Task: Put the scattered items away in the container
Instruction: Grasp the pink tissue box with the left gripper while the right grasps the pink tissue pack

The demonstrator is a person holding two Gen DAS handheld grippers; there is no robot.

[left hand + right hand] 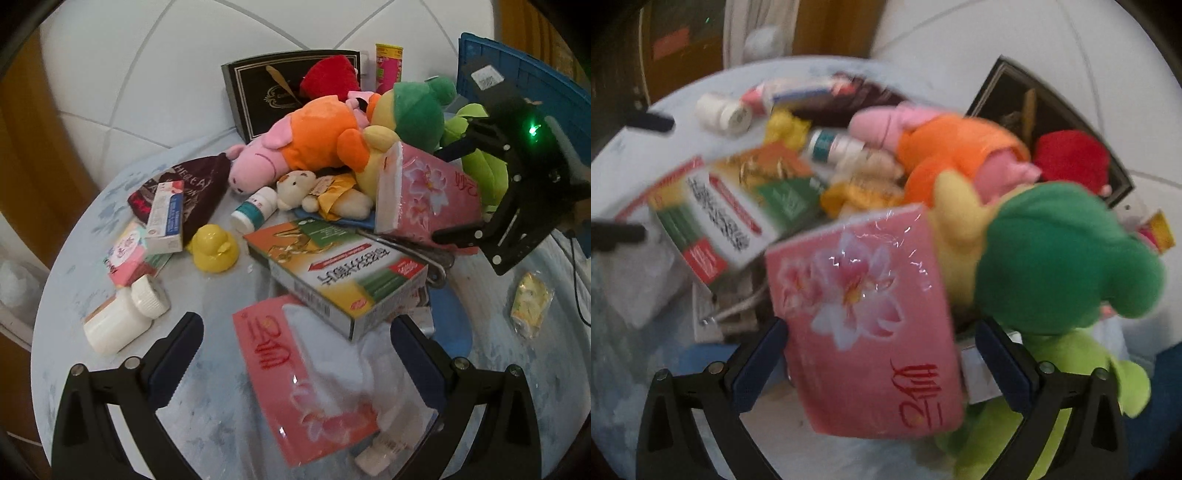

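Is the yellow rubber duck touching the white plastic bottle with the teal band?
Apart. The left wrist view shows bare pale-blue table between the yellow rubber duck and the white plastic bottle with the teal band, which lies behind it.

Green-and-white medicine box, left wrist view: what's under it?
The medicine box lies tilted, its near end over a pink tissue pack and its right side over a metal tool and blue cloth. Whatever else sits beneath its middle is hidden.
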